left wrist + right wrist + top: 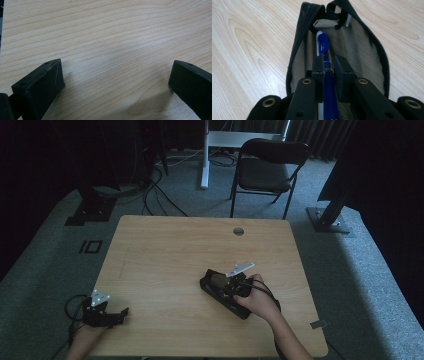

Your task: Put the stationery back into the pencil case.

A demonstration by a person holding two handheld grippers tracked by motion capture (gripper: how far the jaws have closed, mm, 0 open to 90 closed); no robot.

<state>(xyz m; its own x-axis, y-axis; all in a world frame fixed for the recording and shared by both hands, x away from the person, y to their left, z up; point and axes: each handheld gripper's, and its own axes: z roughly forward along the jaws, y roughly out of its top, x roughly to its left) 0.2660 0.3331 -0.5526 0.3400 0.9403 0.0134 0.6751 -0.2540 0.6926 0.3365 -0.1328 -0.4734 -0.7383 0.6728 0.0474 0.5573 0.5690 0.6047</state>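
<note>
Right gripper [327, 65] clamped on blue pen [322, 43], pads pinching the barrel from both sides. Pen tip end already inside open black pencil case [362, 47], lying along the tan lining toward the far zipper end. Case sat on wooden table [165, 250], right of centre, mouth gaping, under right hand [256, 300]. Left gripper [116, 75] parked near the table's near-left corner, well apart from the case, jaws spread wide over bare wood, holding nothing.

Judged step: seating pen in case.

Notes for doing it well:
- Kept pen parallel to the case's long axis; a skewed entry would likely catch the zipper edge.
- Pushed low along the lining, not down into it; soft fabric could bunch and drag the case across the table.
- Case unrestrained; could slide with the push. Bracing the near end with the idle left gripper would help.
- Release only once the barrel rested on the lining, then pulled straight back to avoid dragging the pen out.
</note>
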